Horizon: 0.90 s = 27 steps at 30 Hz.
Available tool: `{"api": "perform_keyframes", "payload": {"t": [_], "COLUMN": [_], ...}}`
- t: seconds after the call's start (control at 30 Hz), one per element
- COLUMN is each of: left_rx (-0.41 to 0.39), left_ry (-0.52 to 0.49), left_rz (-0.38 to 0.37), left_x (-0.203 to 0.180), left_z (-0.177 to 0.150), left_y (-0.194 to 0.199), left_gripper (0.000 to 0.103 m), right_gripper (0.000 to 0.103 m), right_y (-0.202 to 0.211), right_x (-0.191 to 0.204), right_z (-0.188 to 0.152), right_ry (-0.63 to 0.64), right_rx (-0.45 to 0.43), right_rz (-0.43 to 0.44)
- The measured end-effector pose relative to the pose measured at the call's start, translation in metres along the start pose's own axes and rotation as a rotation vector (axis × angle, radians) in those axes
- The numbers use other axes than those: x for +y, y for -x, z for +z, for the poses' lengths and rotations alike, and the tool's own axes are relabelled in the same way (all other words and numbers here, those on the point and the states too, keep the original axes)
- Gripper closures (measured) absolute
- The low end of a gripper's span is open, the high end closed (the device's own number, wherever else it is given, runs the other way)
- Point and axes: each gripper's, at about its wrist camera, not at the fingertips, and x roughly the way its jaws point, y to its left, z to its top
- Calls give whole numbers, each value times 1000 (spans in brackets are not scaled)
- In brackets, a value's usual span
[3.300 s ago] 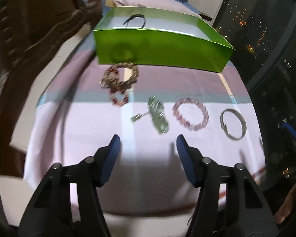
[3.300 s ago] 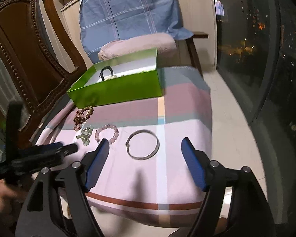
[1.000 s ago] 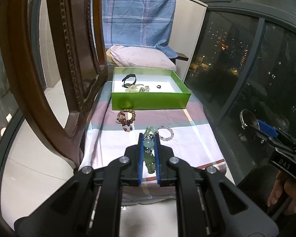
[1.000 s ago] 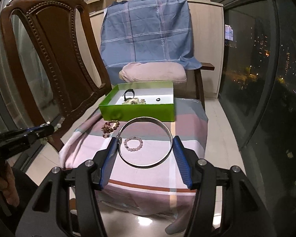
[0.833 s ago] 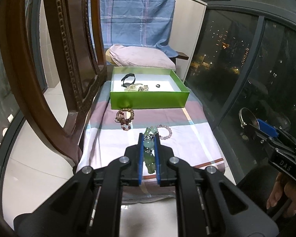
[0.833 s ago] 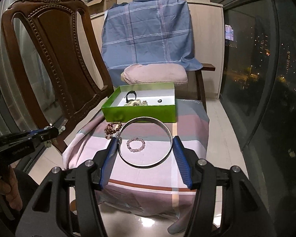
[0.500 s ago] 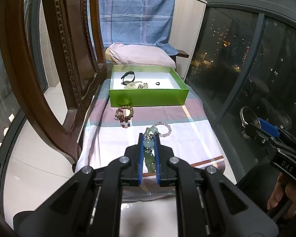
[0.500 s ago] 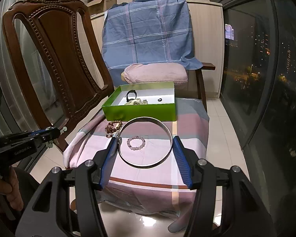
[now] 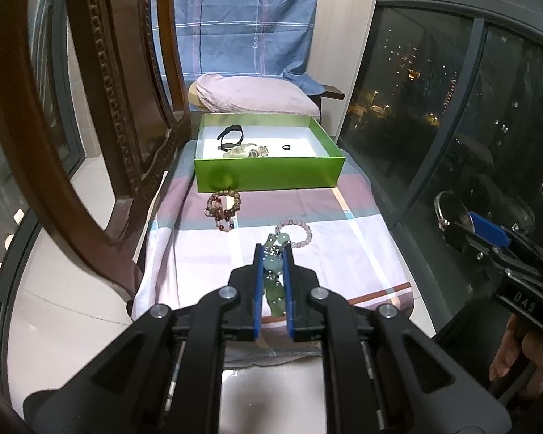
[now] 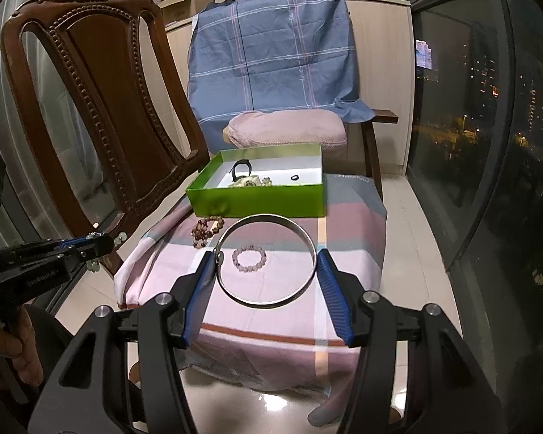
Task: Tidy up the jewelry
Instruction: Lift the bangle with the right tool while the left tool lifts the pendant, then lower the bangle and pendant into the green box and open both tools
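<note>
Jade-green beaded jewelry (image 9: 273, 266) sits pinched between the pressed-together jaws of the left gripper (image 9: 272, 264), low in the centre of the left wrist view, its lower beads dangling between the blue pads. In the right wrist view the right gripper (image 10: 265, 269) clamps a silver bangle (image 10: 268, 261) across its width, the ring lying flat at the frame's centre. Both pieces hang well short of the green box (image 9: 268, 176), which stands on the checked cloth (image 9: 344, 249) in the middle of each view and already holds a black band, a small dark ring and a pale clump. A pink bead bracelet (image 10: 249, 259) and a brown bead bracelet (image 10: 207, 229) lie on the cloth in front of the box.

The step in hand looks like carrying both pieces to the box. Doing it well means lifting clear of the near green wall, letting the dangling beads settle onto bare white floor, and releasing the bangle low and level so it does not bounce or land on the pale clump.
</note>
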Motion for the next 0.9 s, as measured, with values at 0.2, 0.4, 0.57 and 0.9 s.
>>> {"api": "perform_keyframes", "payload": {"t": [0.2,0.4,0.57,0.9], "left_rx": [-36,-48,29,293], "left_ry": [-24,-33,-6,36], "left_rz": [-19,-49,-42,11], "left_x": [-6,-11,-9,16], "left_z": [39,101,156,165], "left_y": [-11,-50,-135,-294], "left_gripper": [93,93,93,93], "right_gripper": [47,47,47,47], "right_y": [-13,-49,-122,-285], "right_x": [-7,-9,-20,-38], "right_z": [35,94,143,145], "right_ry": [3,51,47,31], "right_rx": [-46,-106,-87,163], "right_rz": [24,34,28,-4]}}
